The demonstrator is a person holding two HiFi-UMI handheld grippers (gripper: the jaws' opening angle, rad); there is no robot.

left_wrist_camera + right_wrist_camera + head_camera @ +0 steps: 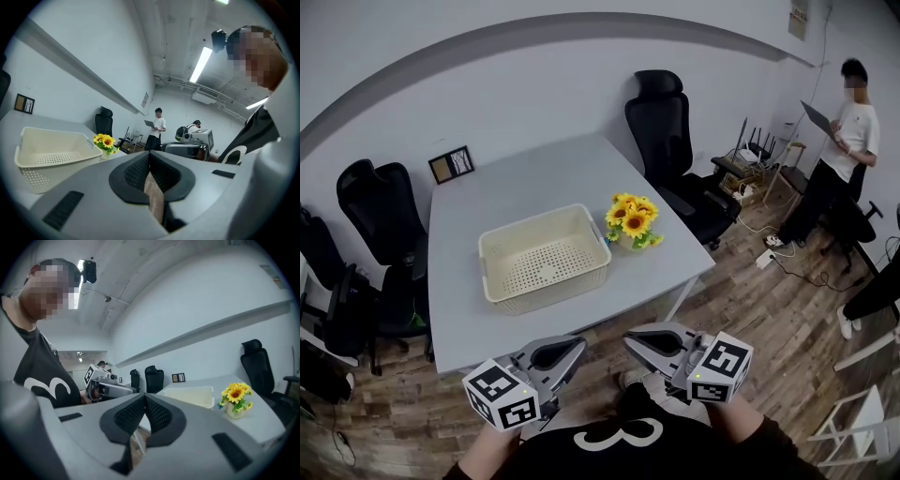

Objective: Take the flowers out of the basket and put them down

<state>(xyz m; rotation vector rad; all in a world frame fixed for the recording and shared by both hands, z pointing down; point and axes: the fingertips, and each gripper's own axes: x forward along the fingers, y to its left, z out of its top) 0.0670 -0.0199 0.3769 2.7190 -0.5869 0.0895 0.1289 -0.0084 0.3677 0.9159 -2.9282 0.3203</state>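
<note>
Claws clenched, both empty — left gripper (575, 346) and right gripper (634, 339) hang off the table (534, 169) at 6 o'clock. One basket (546, 217), one bunch of flowers (632, 221) — just beside it at 3 o'clock.

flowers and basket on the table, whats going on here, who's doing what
A person stands at the near edge of the grey table with a gripper in each hand. The left gripper and right gripper are both shut, hold nothing and sit close to the person's body, short of the table. The white basket is empty. The sunflowers stand on the table just to its right, outside it. Another person stands in the background with a laptop.
</note>
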